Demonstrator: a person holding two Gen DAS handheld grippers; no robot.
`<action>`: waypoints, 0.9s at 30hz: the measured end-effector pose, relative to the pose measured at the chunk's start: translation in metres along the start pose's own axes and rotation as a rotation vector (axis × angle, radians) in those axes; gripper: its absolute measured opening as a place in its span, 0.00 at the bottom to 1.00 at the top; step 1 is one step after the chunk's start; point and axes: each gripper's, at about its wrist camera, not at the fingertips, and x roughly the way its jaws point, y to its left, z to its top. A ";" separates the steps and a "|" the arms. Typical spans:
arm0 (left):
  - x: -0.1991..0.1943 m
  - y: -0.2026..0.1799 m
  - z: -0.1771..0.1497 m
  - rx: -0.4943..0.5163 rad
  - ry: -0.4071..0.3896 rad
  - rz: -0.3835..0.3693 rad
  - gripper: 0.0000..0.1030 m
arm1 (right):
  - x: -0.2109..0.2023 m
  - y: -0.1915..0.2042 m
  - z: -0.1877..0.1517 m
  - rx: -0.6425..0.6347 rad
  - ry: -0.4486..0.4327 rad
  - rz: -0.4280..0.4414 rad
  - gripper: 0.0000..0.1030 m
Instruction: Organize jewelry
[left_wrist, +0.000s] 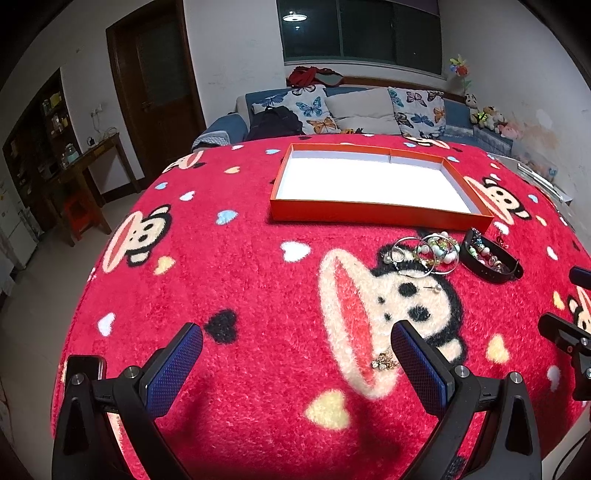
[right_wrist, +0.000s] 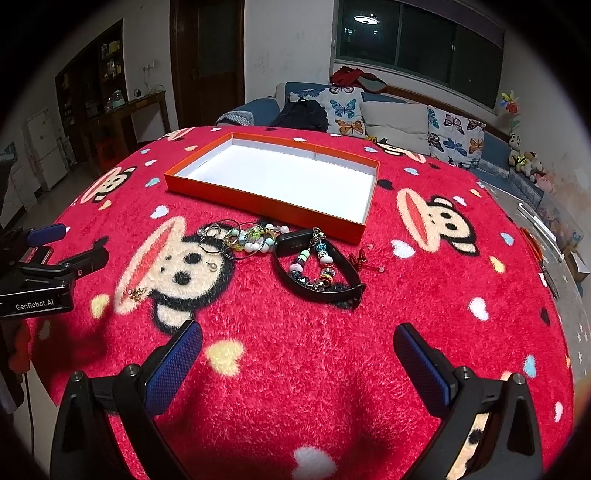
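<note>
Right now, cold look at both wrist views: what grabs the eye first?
The red monkey-print blanket fills both views. On it toward the far side sits an orange tray with an empty white inside. Just in front of the tray lies the jewelry: a tangle of hoops and bead bracelets beside a black band ringing a charm bracelet. Left gripper and right gripper are both open, holding nothing.

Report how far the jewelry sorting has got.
Done: nothing; the orange tray is empty. In hand: nothing; the left gripper and right gripper are both open. Left: the bracelet pile, the black band with its beaded bracelet, the pearl pin and the gold brooch, all on the blanket.
</note>
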 end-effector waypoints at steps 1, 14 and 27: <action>0.000 0.000 0.001 0.000 0.000 -0.002 1.00 | 0.000 0.000 0.000 0.001 0.000 0.001 1.00; 0.013 -0.004 0.006 0.012 0.015 -0.017 1.00 | 0.011 -0.011 0.004 0.012 0.019 0.009 1.00; 0.030 -0.009 0.013 0.025 0.032 -0.055 1.00 | 0.031 -0.034 0.018 0.020 0.046 0.074 0.98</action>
